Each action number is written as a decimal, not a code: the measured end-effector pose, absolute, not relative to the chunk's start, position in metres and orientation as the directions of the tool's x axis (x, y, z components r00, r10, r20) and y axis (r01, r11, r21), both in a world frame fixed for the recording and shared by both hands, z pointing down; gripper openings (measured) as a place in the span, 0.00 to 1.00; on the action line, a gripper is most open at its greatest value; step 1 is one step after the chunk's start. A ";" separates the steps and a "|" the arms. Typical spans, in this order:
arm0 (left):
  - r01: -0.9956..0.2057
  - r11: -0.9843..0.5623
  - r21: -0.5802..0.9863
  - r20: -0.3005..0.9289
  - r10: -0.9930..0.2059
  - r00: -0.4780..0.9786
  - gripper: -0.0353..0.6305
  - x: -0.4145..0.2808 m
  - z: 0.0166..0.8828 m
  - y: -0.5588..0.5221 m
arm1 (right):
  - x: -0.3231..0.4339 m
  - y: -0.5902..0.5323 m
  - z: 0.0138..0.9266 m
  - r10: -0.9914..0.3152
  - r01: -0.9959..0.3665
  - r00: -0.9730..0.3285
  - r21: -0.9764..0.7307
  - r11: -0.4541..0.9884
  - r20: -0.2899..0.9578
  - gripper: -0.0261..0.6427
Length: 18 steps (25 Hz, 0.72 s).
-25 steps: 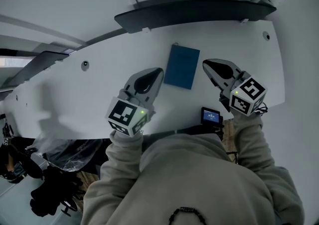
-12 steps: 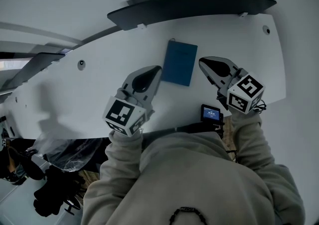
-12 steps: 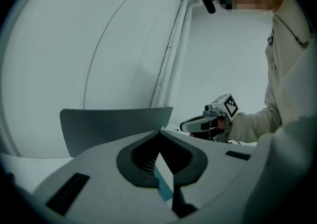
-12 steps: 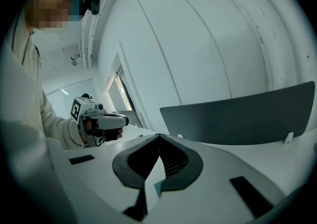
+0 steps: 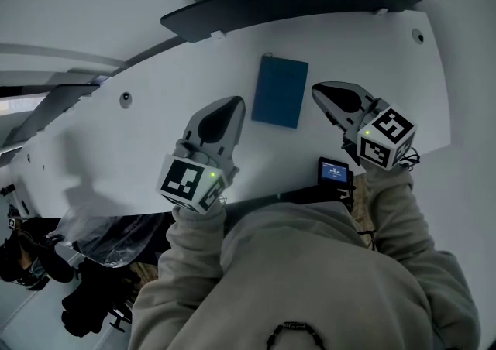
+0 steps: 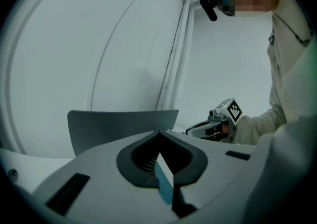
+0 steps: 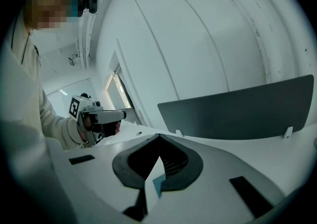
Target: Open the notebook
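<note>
The right gripper (image 5: 319,91) had sunk slightly since the earlier frame, and the left gripper (image 5: 237,102) had kept its place. Both had their jaws together, with nothing held. The closed blue notebook (image 5: 280,93) lay flat on the white table (image 5: 139,132), between the two tips, a little apart from each.

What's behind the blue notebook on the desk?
Behind the notebook is a strip of white desk, then a dark grey divider panel along the far edge. What lies beyond the panel is covered.
</note>
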<state>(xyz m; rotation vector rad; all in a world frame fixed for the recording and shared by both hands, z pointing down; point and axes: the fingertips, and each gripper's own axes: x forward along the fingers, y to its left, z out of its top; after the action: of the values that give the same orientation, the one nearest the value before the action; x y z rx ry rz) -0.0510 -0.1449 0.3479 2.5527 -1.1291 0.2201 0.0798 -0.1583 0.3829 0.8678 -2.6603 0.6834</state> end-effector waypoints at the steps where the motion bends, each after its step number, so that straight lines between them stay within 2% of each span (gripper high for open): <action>1: -0.735 -0.631 0.247 0.278 -0.681 0.678 0.05 -0.050 0.350 -0.145 | 0.081 -0.159 0.385 -0.487 -0.611 -0.785 -0.351 0.709 0.383 0.07; 14: -0.690 -0.683 0.239 0.350 -0.603 0.717 0.05 -0.026 0.395 -0.149 | 0.100 -0.168 0.420 -0.480 -0.636 -0.762 -0.362 0.682 0.434 0.07; 18: -0.680 -0.652 0.334 0.319 -0.601 0.733 0.05 -0.027 0.406 -0.152 | 0.095 -0.161 0.435 -0.464 -0.636 -0.759 -0.372 0.676 0.456 0.07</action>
<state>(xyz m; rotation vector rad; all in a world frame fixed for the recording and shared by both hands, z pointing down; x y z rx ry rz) -0.0266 -0.1519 0.4061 2.5015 -0.9796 0.2491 0.0955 -0.1611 0.4354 0.8708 -2.5668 0.7469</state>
